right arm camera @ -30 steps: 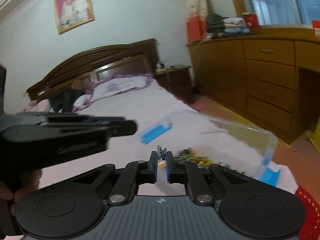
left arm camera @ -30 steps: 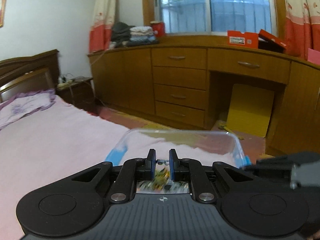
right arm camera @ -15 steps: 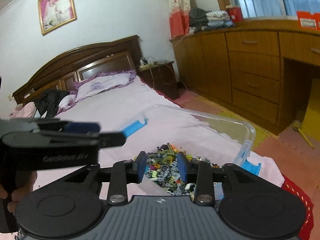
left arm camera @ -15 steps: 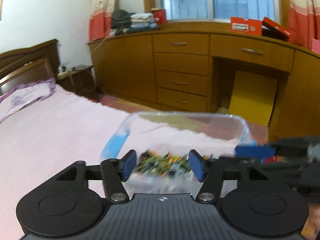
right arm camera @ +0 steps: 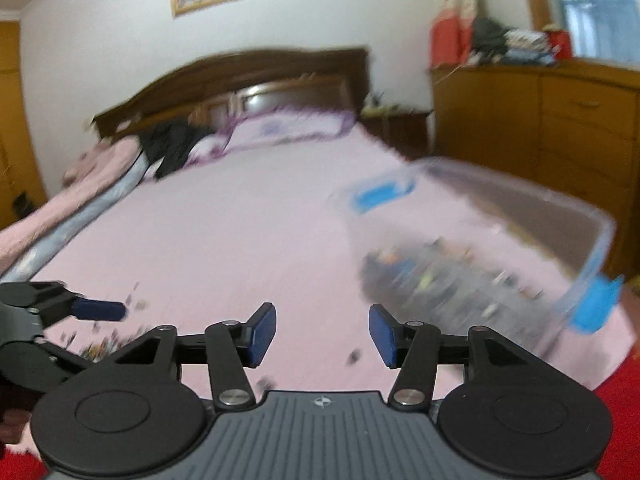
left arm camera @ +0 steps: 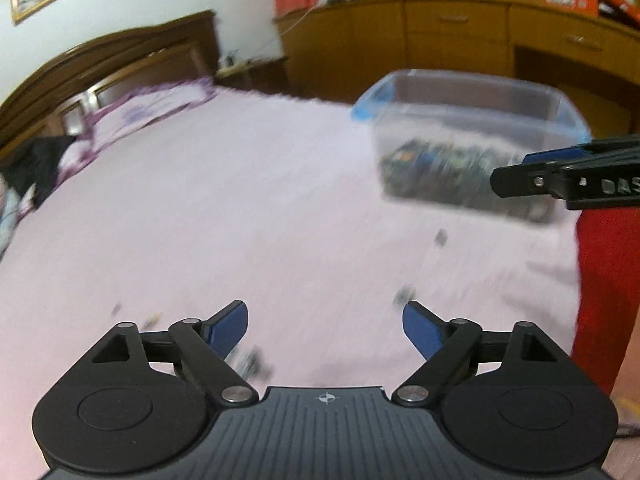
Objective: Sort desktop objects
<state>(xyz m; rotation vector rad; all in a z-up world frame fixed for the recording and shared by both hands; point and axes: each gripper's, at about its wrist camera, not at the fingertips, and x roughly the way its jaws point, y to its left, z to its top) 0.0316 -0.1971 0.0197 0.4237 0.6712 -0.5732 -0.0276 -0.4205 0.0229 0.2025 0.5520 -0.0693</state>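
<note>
— Left gripper [left arm camera: 325,326]?
— Low in the frame, jaws opening wide, nothing between the pads.
— Right gripper [right arm camera: 322,334]?
— Bottom centre, jaws opening too, narrower, likewise empty.

Bin [left arm camera: 472,120] on bed [left arm camera: 240,220], right side.

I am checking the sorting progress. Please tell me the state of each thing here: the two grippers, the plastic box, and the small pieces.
left gripper: jaws opening, nothing between them.
right gripper: jaws opening, nothing between them.
clear plastic box: lid off, upright on the bed, partly filled with small pieces.
loose small pieces: scattered on the pink sheet, outside the box.
</note>
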